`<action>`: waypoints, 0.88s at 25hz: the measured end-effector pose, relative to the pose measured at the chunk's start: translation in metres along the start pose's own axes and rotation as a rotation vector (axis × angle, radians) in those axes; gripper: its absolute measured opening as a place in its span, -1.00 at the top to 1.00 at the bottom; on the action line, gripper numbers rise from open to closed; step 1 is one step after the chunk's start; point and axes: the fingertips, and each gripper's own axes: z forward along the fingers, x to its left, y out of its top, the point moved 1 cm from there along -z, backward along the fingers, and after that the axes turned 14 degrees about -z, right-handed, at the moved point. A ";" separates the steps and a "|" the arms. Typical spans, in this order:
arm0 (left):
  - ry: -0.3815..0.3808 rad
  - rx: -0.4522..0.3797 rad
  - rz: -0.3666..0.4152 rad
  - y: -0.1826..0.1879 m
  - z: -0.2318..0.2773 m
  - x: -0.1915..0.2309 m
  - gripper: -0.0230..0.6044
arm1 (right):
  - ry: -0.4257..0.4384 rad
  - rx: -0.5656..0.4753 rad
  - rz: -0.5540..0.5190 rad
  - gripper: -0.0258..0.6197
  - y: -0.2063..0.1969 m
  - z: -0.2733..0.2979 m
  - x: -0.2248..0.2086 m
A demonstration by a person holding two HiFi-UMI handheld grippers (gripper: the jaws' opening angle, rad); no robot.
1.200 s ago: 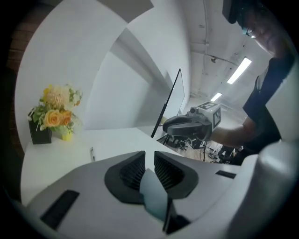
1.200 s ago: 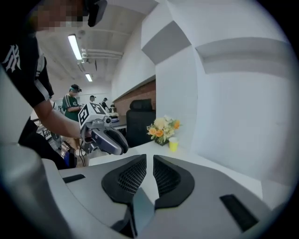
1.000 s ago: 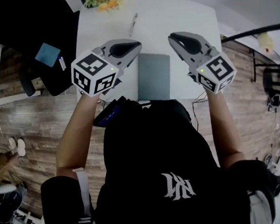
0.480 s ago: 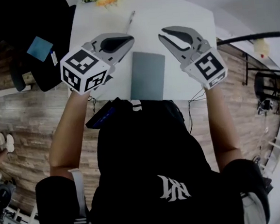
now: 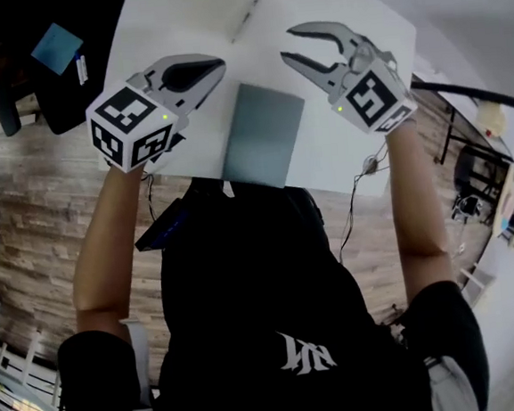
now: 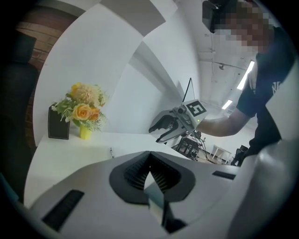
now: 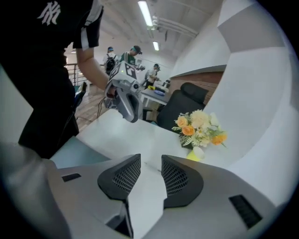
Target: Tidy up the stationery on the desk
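Observation:
A grey-green notebook (image 5: 262, 135) lies flat on the white desk (image 5: 170, 29), near its front edge; it also shows in the right gripper view (image 7: 77, 151). A pen (image 5: 246, 18) lies farther back and appears as a thin stroke in the left gripper view (image 6: 111, 152). My left gripper (image 5: 218, 66) hovers left of the notebook, its jaws shut with tips touching and nothing between them (image 6: 149, 155). To the right of the notebook my right gripper (image 5: 288, 45) hangs in the air, open and empty (image 7: 151, 163). Each gripper sees the other (image 6: 175, 123) (image 7: 126, 95).
A vase of yellow and orange flowers (image 6: 81, 109) and a black box (image 6: 58, 122) stand at the desk's far end. A black office chair (image 5: 50, 93) with a blue item (image 5: 55, 48) is left of the desk. Cables (image 5: 363, 191) hang at its front right. People stand far behind (image 7: 133, 56).
Both grippers have moved forward, farther over the desk beside the notebook. The right gripper's jaws have parted; the left stays shut. The flowers have slipped out of the head view.

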 end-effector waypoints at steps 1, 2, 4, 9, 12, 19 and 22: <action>0.012 -0.008 -0.016 -0.002 0.002 0.006 0.92 | 0.040 0.004 -0.048 0.48 -0.005 0.009 0.000; 0.024 -0.014 -0.030 -0.004 0.005 0.011 0.92 | 0.076 0.003 -0.089 0.47 -0.009 0.018 0.000; 0.038 -0.021 -0.047 -0.005 0.013 0.022 0.92 | 0.136 0.005 -0.145 0.47 -0.020 0.034 -0.001; 0.066 -0.039 -0.085 0.000 0.030 0.043 0.92 | 0.240 0.001 -0.226 0.46 -0.051 0.072 -0.015; 0.087 -0.034 -0.100 -0.005 0.035 0.057 0.92 | 0.302 -0.015 -0.257 0.47 -0.069 0.104 -0.020; 0.122 -0.016 -0.166 -0.025 0.034 0.078 0.92 | 0.424 -0.062 -0.362 0.46 -0.083 0.145 -0.015; 0.124 -0.009 -0.185 -0.031 0.035 0.081 0.92 | 0.469 -0.081 -0.408 0.46 -0.083 0.149 -0.012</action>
